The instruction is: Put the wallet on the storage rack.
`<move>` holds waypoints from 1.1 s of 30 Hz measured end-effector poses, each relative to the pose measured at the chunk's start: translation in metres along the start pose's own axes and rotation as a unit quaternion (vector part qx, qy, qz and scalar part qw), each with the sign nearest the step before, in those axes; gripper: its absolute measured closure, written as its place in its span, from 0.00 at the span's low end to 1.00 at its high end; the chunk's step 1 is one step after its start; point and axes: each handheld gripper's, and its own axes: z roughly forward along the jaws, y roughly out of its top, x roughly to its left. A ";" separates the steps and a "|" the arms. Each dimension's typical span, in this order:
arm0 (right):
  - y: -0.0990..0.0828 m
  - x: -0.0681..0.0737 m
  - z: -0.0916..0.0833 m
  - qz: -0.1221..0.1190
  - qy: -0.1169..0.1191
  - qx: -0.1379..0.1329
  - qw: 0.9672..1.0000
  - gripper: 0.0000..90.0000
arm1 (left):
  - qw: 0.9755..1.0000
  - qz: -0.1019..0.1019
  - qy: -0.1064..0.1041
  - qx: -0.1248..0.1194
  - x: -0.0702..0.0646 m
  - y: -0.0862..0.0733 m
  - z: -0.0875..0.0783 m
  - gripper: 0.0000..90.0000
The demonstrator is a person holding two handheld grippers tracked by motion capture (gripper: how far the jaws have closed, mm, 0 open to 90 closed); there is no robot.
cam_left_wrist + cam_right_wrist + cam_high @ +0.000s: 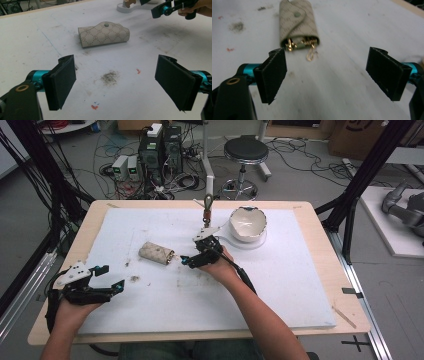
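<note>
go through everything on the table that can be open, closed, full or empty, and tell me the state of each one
Key pouch: flap snapped shut, lying on its side, gold hooks showing at the open end.
Bowl: upright on its saucer, contents cannot be told.
Left tool: open, holding nothing.
Right tool: open, holding nothing, pointed at the pouch.

Even, bright overhead light, soft shadows, slight blur in close views.

The high view looks forward and down from above the person's side onto the whole table [320, 270]. The left gripper view sits low and close over the white mat [30, 37], facing the key pouch [103, 33] from its side. The right gripper view faces the same key pouch [298, 23] from its open end, nearer still.
</note>
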 end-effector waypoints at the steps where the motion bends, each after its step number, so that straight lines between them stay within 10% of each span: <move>1: 0.003 0.001 0.003 0.006 0.009 0.000 1.000 0.19 | 1.000 0.001 0.000 0.001 0.000 0.000 0.000 0.19; 15: 0.039 0.018 0.045 -0.030 0.047 0.016 0.998 0.19 | 1.000 0.002 0.005 0.002 0.002 -0.001 0.000 0.19; 33: 0.033 0.024 0.086 -0.027 0.059 0.072 0.995 0.19 | 1.000 0.009 0.006 0.007 0.001 -0.002 0.002 0.19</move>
